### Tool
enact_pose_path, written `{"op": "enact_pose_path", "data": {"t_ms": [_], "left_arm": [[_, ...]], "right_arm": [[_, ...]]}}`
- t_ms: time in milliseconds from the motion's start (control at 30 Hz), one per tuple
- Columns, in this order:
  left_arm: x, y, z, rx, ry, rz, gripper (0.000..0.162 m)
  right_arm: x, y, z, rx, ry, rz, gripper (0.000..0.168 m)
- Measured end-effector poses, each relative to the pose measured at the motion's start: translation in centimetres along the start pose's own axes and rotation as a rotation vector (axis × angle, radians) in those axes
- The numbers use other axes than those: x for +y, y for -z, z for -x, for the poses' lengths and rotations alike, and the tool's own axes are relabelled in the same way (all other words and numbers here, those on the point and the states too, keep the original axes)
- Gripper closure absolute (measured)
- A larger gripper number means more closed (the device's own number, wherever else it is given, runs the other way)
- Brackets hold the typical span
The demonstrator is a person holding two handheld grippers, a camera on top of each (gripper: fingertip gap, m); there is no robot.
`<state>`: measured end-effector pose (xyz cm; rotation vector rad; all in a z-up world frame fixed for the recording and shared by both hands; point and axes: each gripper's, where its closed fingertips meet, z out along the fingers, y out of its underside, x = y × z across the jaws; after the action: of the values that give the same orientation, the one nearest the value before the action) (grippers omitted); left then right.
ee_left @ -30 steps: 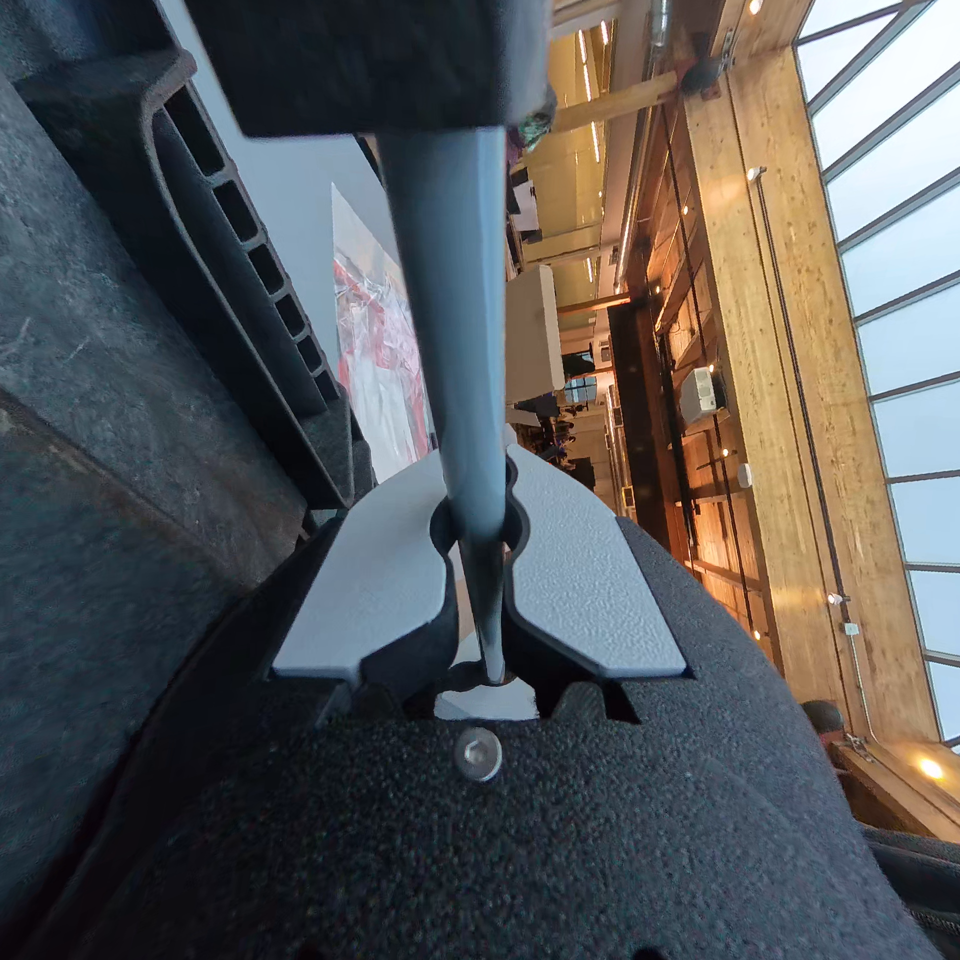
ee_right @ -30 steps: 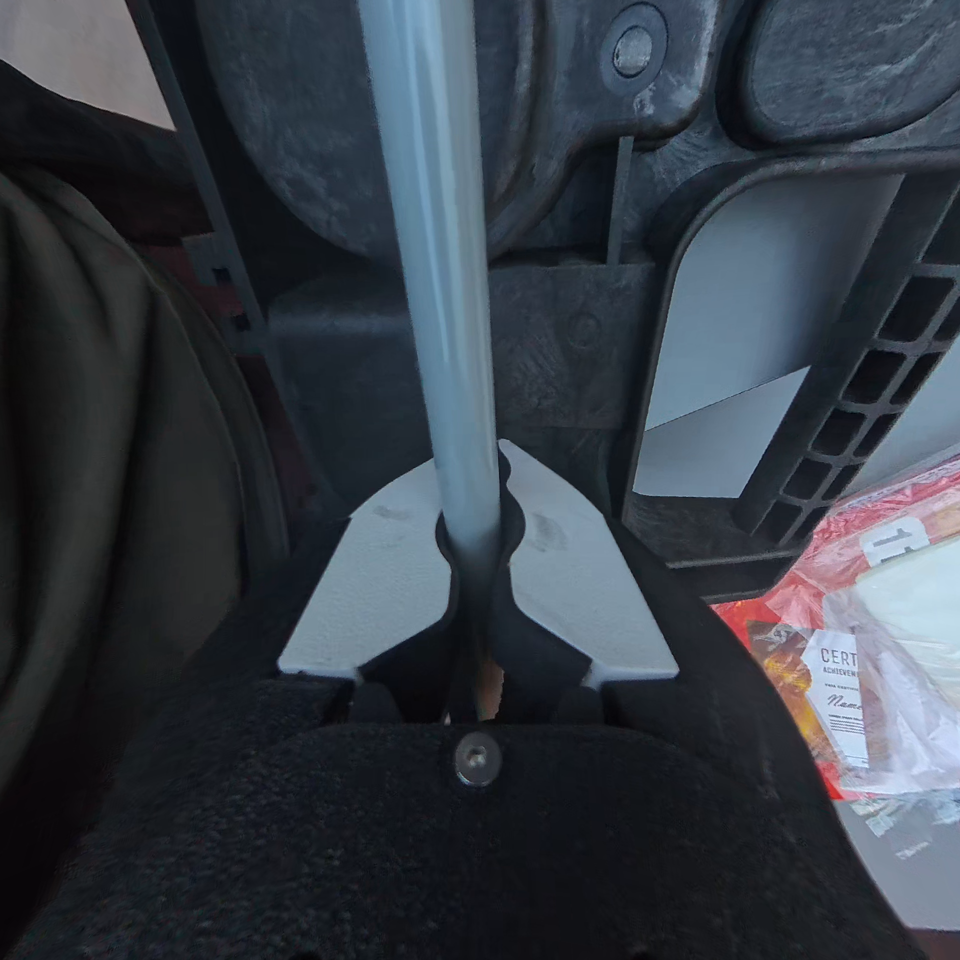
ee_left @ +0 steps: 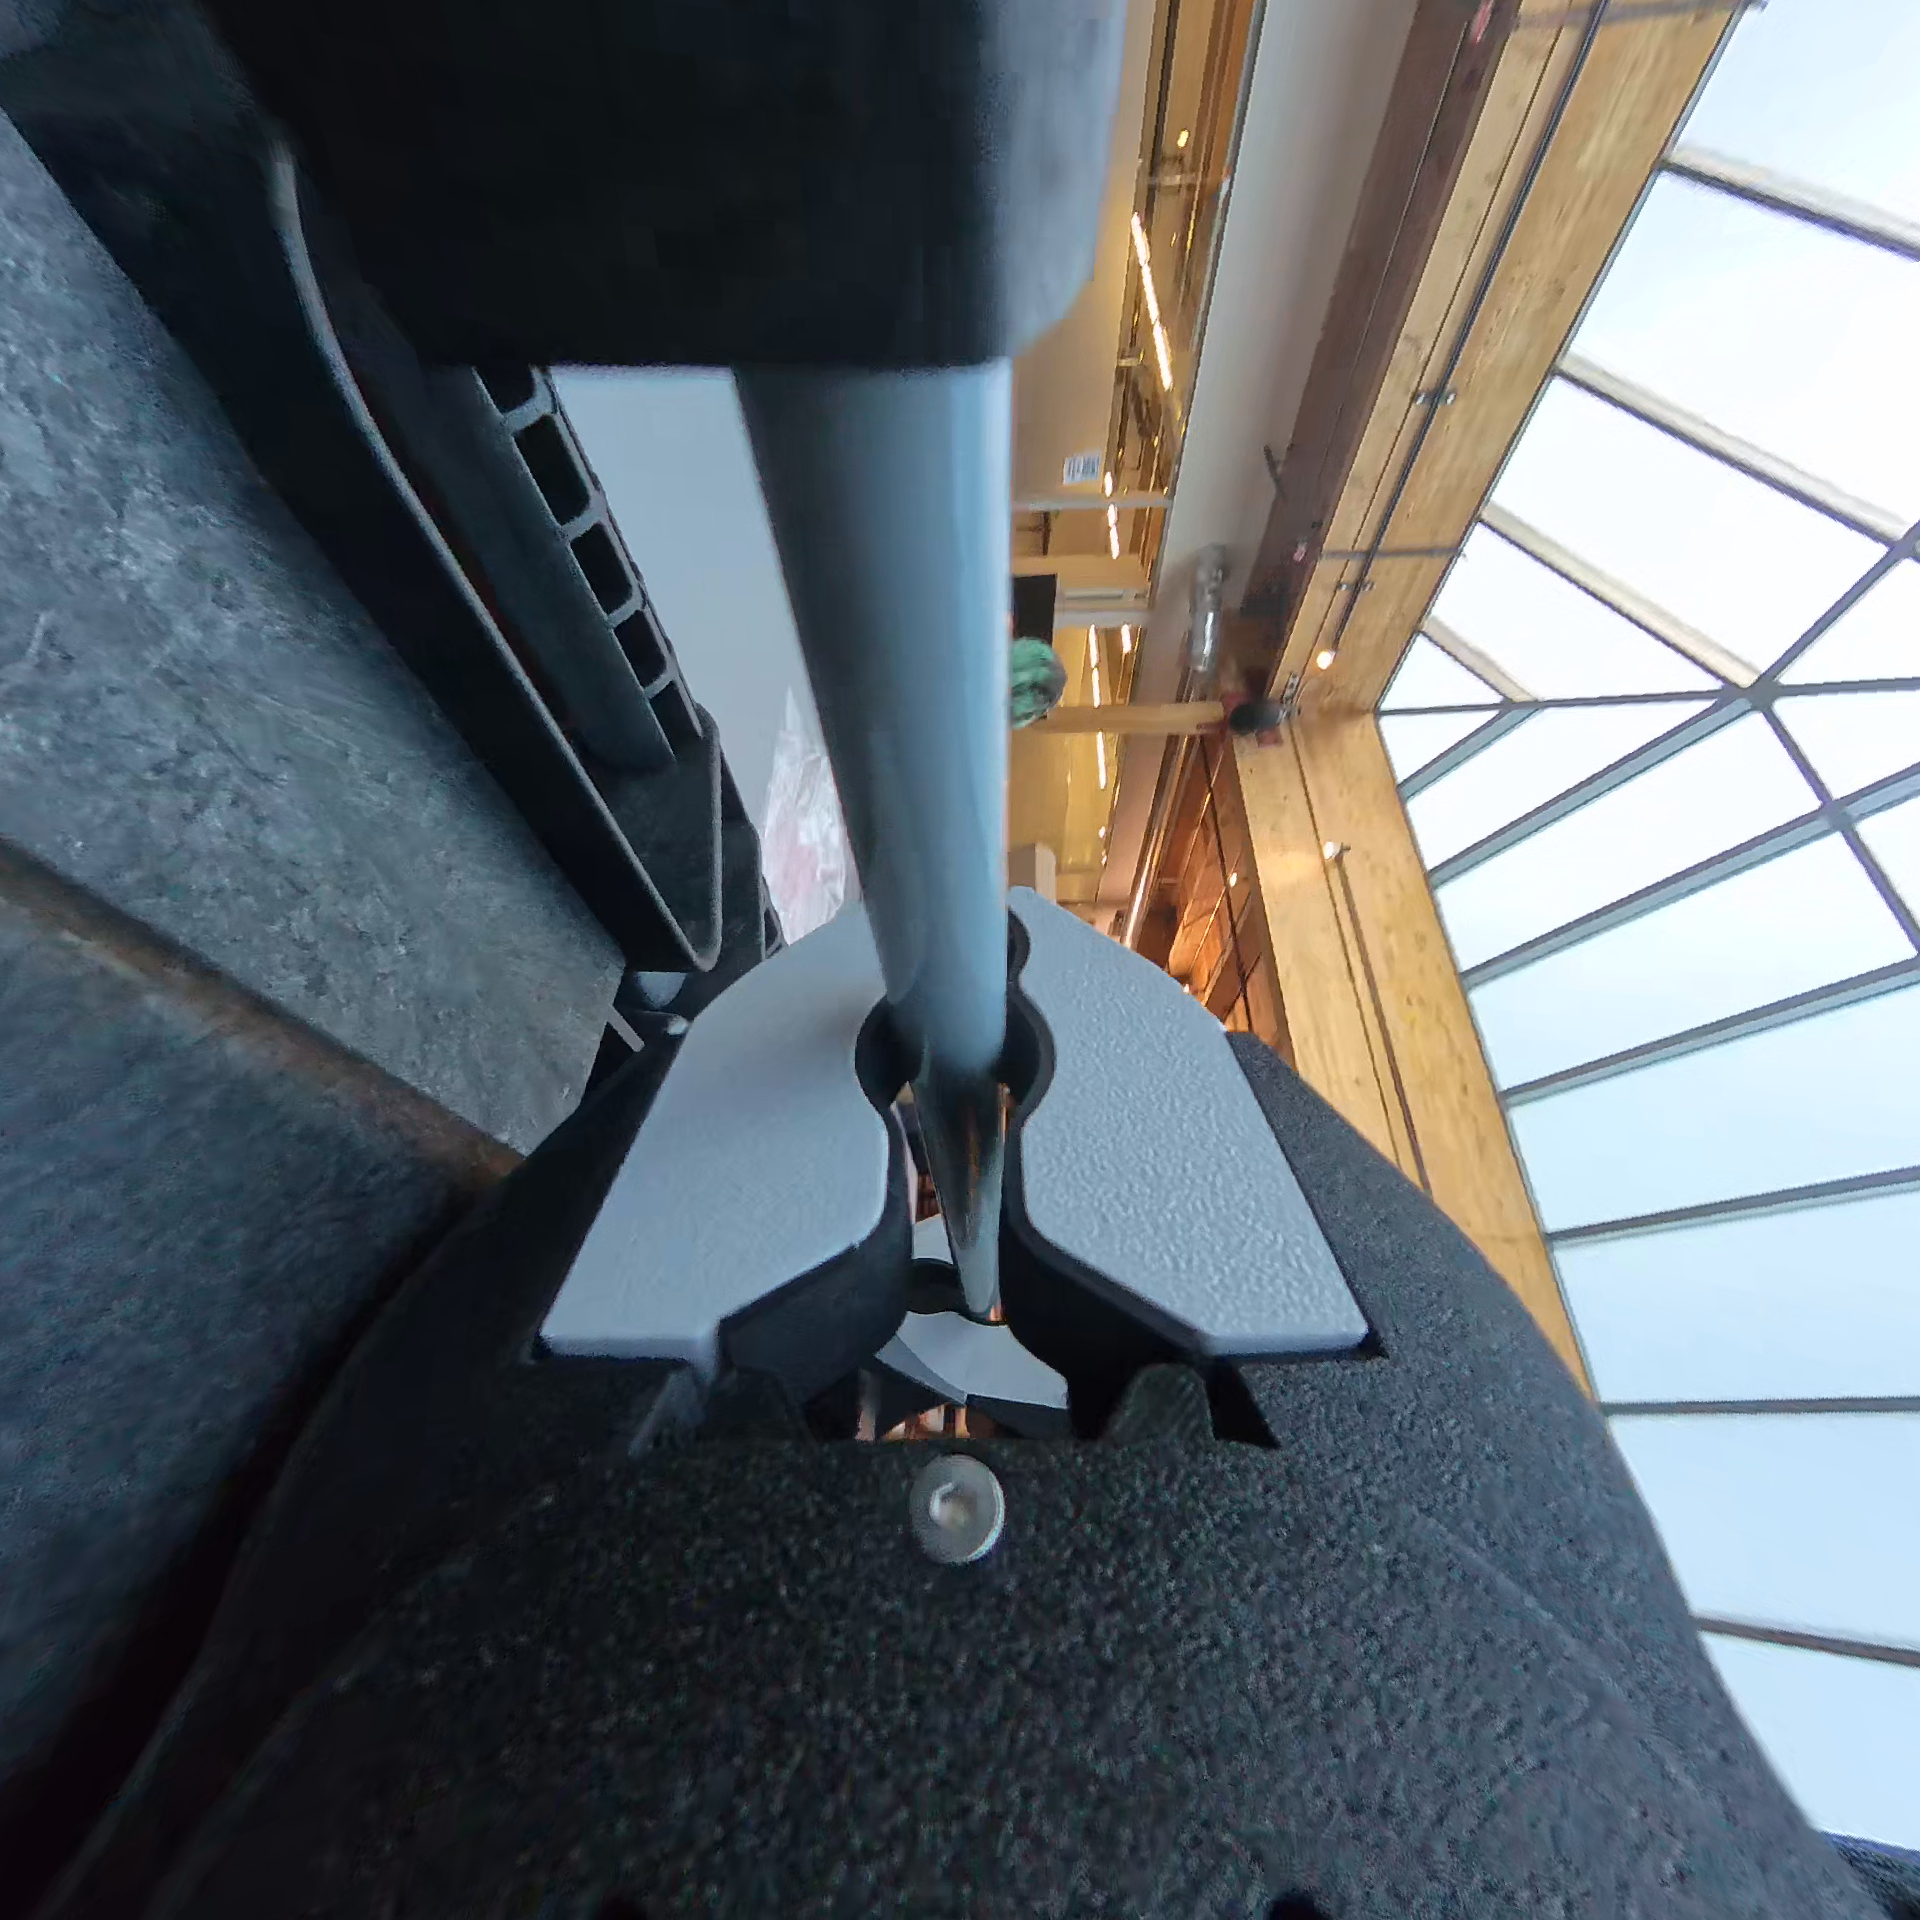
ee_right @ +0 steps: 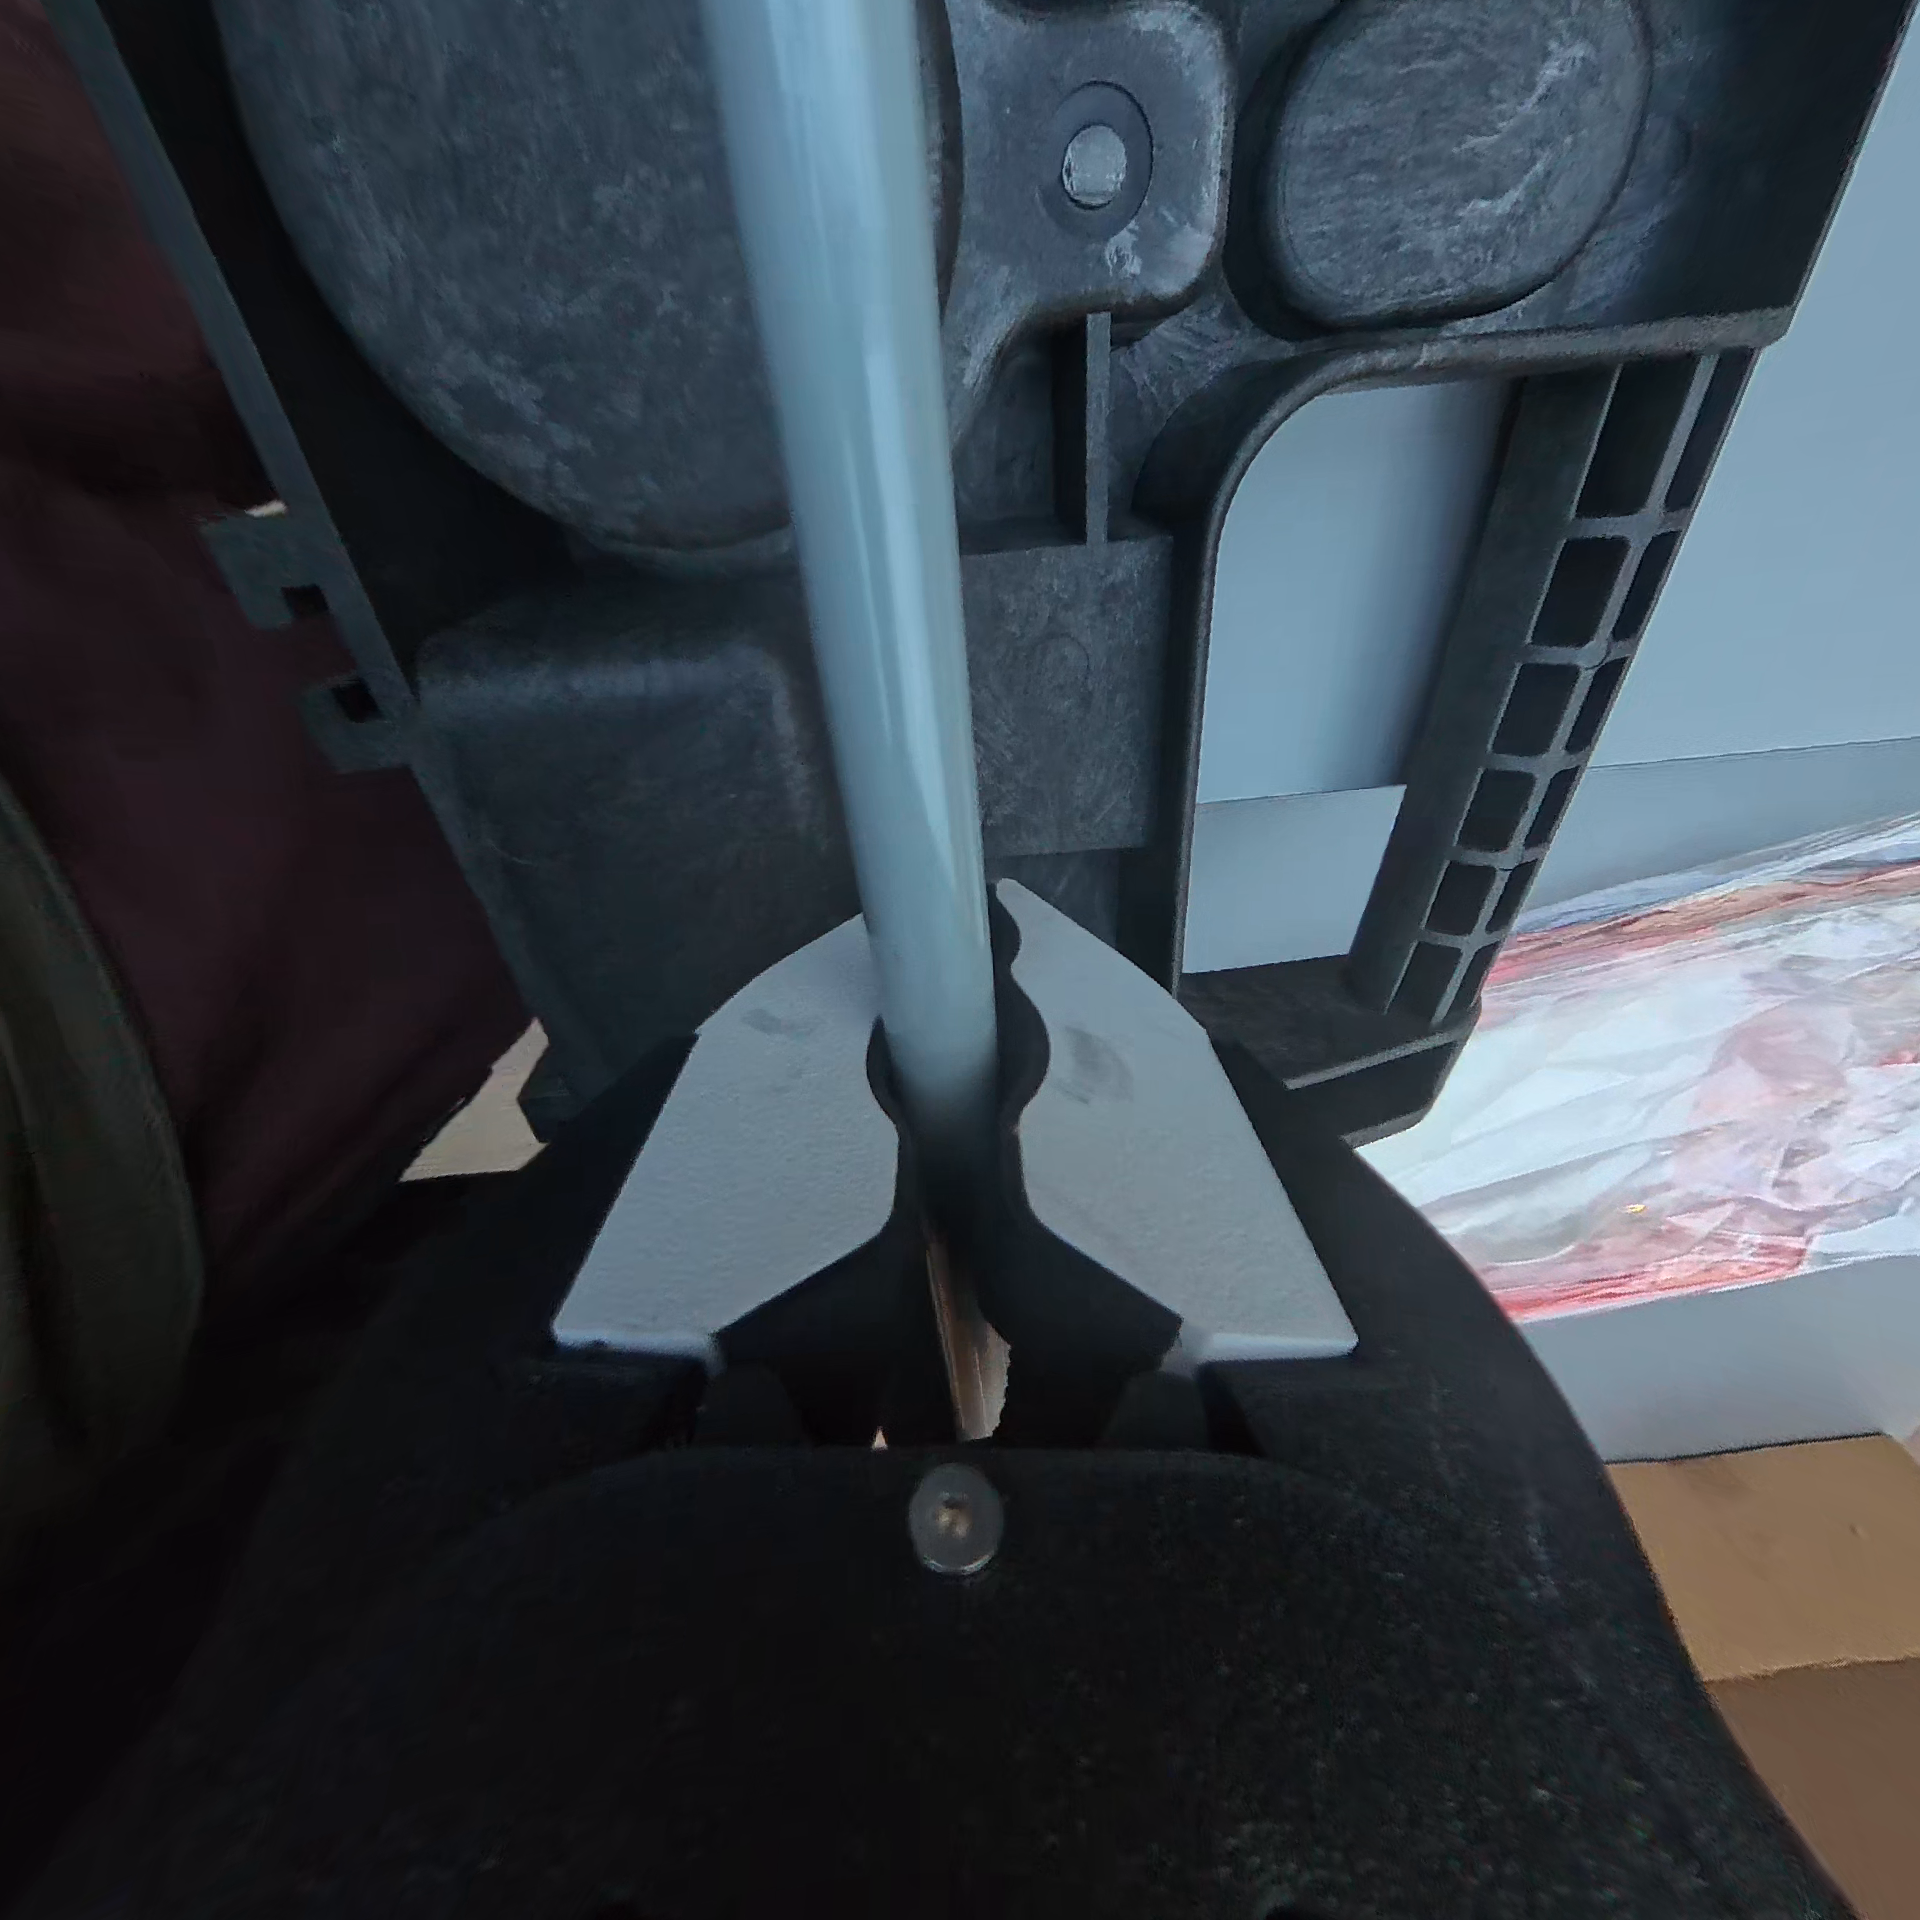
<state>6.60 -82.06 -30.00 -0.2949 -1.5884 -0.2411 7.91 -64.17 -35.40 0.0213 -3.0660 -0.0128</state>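
A smooth grey tube [ee_left: 894,665] is sitting clamped in the round notch between the fingers of the left gripper [ee_left: 951,1029], running straight ahead into a dark moulded body [ee_left: 623,177]. A like grey tube [ee_right: 873,520] is lying gripped in the notch of the right gripper [ee_right: 940,1039], passing in front of a black plastic frame [ee_right: 644,748] with a ribbed handle loop [ee_right: 1538,727] on its right.

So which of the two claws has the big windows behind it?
The left claw, shut on the grey tube, has the glazed windows to its right. The right claw, also shut on a grey tube, faces a black plastic frame.
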Motion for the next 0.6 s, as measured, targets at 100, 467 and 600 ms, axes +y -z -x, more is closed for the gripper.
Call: {"op": "enact_pose_path", "data": {"t_ms": [100, 467, 600], "left_arm": [[0.8, -1.4, -0.1, 0.0, -0.004, -0.068, 0.149], [6.4, -5.3, -1.6, 0.078, 0.03, 0.047, 0.131], [7.0, -4.7, -2.0, 0.061, -0.026, 0.13, 0.122]], "right_arm": [[1.4, -0.1, -2.6, 0.022, 0.07, -0.009, 0.157], [4.5, -0.6, -11.6, 0.168, 0.283, -0.008, 0.156], [4.1, -0.7, -11.7, 0.154, 0.318, -0.056, 0.156]]}}
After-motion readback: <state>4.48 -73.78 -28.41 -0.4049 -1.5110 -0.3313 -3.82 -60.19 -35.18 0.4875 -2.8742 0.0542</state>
